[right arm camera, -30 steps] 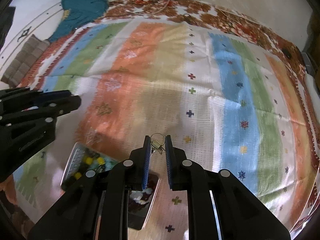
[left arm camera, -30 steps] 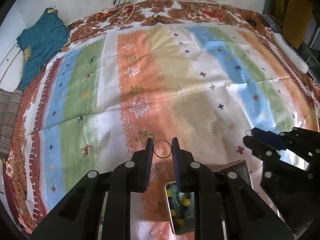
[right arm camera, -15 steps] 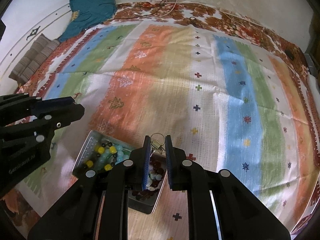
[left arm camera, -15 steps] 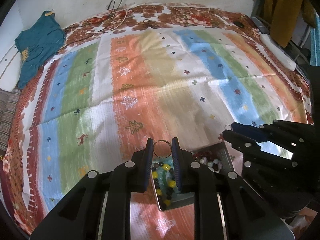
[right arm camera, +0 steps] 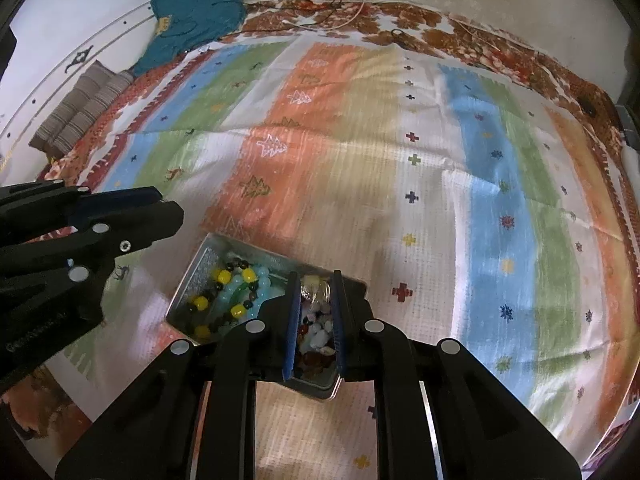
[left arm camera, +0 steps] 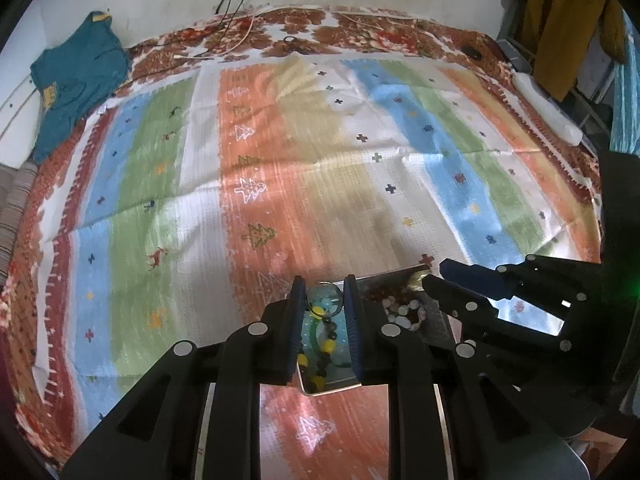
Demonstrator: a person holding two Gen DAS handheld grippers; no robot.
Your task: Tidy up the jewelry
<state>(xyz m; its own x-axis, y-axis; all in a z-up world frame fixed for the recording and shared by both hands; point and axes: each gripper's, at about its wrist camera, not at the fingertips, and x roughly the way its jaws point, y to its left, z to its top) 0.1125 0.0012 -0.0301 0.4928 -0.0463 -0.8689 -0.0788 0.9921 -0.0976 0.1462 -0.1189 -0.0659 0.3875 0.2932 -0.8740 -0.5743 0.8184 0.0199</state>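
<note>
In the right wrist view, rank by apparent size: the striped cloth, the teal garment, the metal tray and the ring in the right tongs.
1. striped cloth, by far the largest.
2. teal garment.
3. metal tray; nearer the camera and partly hidden, so its order against the garment is unsure.
4. ring, smallest, held between the right tongs.

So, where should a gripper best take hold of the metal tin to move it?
Pinch the metal tin by the end wall beside the yellow beads, coming straight down. That wall stands thin and upright, and the beads seem to leave a gap there.
</note>
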